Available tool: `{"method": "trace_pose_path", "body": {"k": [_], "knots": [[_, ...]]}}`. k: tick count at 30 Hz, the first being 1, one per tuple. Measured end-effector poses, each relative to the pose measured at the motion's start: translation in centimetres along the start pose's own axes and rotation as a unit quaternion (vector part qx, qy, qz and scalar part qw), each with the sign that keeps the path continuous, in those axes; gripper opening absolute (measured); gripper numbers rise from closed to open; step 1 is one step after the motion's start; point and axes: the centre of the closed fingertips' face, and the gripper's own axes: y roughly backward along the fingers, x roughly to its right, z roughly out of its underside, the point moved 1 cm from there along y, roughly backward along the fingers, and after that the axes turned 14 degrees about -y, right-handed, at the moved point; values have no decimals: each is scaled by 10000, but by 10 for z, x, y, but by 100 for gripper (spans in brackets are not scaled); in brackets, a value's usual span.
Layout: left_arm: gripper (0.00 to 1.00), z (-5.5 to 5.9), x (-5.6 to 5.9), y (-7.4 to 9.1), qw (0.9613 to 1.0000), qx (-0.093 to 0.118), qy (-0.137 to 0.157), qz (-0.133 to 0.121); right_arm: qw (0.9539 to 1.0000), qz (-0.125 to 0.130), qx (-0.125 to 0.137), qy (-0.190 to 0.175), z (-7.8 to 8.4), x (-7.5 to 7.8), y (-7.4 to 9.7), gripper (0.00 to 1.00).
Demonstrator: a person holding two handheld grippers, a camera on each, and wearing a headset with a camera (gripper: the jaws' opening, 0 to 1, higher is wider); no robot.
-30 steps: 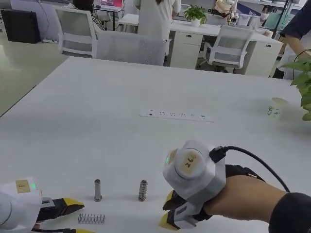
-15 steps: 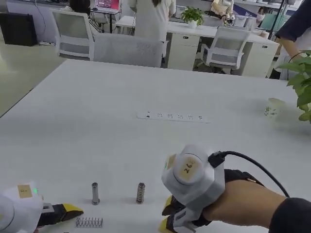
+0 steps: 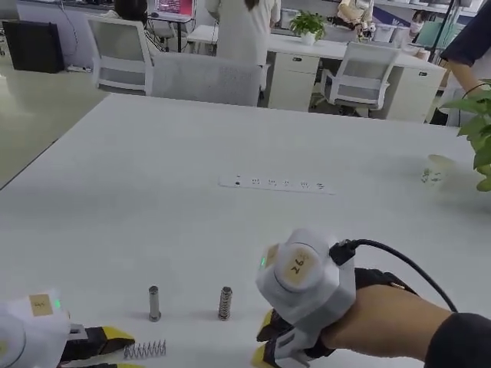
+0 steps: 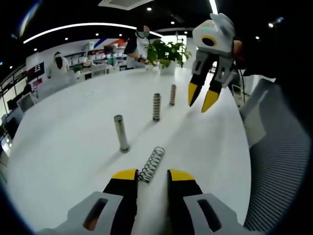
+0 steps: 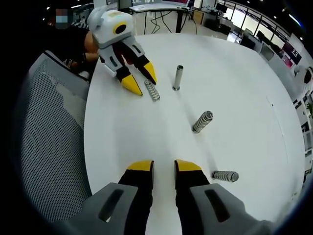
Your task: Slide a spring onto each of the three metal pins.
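Toward the counter's near edge, the loose spring lies on its side, one end at the gap between the parted tips of the left tool, which grips nothing. The bare pin stands upright just beyond, while the middle pin and the far pin already wear springs. The right tool hangs empty, tips slightly apart. The spring looks light, thin-wired and apt to roll or flick away; a gentle pinch across its middle coils, leaving an end free, seems best.
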Motion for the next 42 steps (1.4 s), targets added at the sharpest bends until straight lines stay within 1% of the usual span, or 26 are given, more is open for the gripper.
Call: {"method": "trace_pose_path", "body": {"k": [9, 13, 17, 28, 31, 35, 38, 42], "knots": [[10, 1, 2, 1, 10000, -54, -35, -19, 10000, -29, 21, -9, 0, -2, -1, 14], [6, 0, 6, 1, 10000, -48, -66, -5, 10000, -36, 30, -12, 0, -1, -2, 14], [3, 0, 5, 2, 10000, -33, -86, -38, 10000, -39, 34, -3, -1, -2, -1, 14], [3, 1, 4, 2, 9999, -54, -123, -57, 10000, -44, 78, 16, -3, -3, 0, 14], [2, -1, 7, 2, 9999, -31, -128, -12, 9999, -57, 110, 1, -5, -3, 1, 14], [2, -6, 12, 3, 9998, 16, -185, 71, 9999, -66, 140, 15, -7, -5, 2, 14], [2, -14, 17, 3, 9995, 86, -257, 148, 9997, -114, 201, -5, -11, -7, 4, 14], [2, -24, 21, 3, 9990, 161, -358, 216, 9997, -118, 202, 49, -13, -9, 5, 14]]}}
